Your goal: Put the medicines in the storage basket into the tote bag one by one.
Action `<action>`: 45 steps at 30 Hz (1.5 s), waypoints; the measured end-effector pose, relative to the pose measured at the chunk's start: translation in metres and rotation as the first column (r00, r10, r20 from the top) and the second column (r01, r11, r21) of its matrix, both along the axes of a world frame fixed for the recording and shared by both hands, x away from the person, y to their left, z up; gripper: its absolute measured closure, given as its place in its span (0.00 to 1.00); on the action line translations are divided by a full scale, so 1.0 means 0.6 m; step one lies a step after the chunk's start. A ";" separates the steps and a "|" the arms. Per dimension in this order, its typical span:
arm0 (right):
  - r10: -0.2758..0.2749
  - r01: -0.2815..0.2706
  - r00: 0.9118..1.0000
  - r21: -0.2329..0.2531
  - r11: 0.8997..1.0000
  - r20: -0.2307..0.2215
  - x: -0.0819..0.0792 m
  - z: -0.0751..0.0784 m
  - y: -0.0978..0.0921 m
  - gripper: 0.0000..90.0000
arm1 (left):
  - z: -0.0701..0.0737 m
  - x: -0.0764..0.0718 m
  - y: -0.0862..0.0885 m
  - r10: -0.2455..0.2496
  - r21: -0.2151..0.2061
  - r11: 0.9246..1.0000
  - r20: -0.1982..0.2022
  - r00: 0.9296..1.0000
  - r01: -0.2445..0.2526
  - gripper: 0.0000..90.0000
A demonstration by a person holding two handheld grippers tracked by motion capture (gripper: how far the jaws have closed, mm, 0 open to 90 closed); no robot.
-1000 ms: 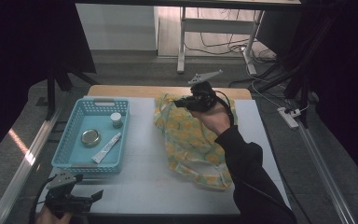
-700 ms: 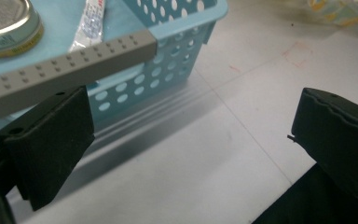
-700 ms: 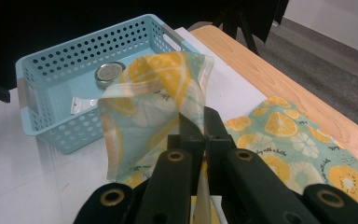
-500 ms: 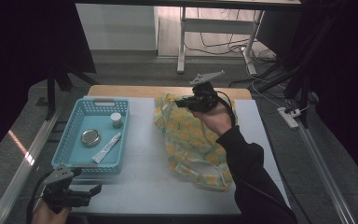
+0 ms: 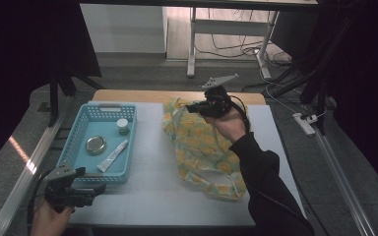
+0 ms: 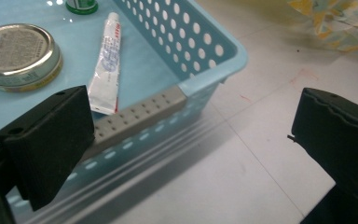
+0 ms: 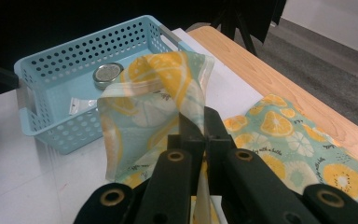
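While the white table (image 5: 147, 196) carries everything, the largest thing on it is the lemon-print bag (image 5: 202, 152), lying right of centre with its long axis running from the far edge toward the near right. Its far end, the mouth, is lifted off the surface, because the right gripper (image 5: 197, 107) is clamped on that rim; in the right gripper view the jaws stand closed with the thin film (image 7: 168, 93) pinched between them and curling upward. Judging by this hold, the mouth is being raised to open the bag for filling. Left of it sits the blue basket (image 5: 81, 169), holding a round tin (image 5: 95, 144), a white tube (image 5: 112, 155) pointing far-right, and a small jar (image 5: 123, 126). The left gripper (image 5: 91, 189) waits at the near left, jaws wide apart and holding nothing, just beside the basket's near corner.
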State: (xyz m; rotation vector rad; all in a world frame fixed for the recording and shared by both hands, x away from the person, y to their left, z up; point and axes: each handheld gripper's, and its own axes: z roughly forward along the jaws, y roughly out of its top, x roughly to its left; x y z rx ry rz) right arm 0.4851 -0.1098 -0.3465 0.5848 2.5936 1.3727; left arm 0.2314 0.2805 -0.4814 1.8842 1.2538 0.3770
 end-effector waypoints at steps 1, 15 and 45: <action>0.000 0.000 1.000 0.000 1.000 0.000 0.000 0.000 0.000 0.99 | 0.001 0.003 0.000 0.000 0.002 1.000 0.000 1.000 0.000 0.00; -0.003 0.003 1.000 -0.005 1.000 -0.003 0.003 -0.002 0.000 0.99 | 0.016 0.054 0.010 0.043 0.022 0.999 -0.022 0.999 -0.043 0.00; 0.000 0.000 1.000 0.004 1.000 -0.006 0.004 -0.009 -0.001 0.99 | 0.015 0.197 0.030 0.086 0.108 0.991 -0.099 0.991 -0.075 0.00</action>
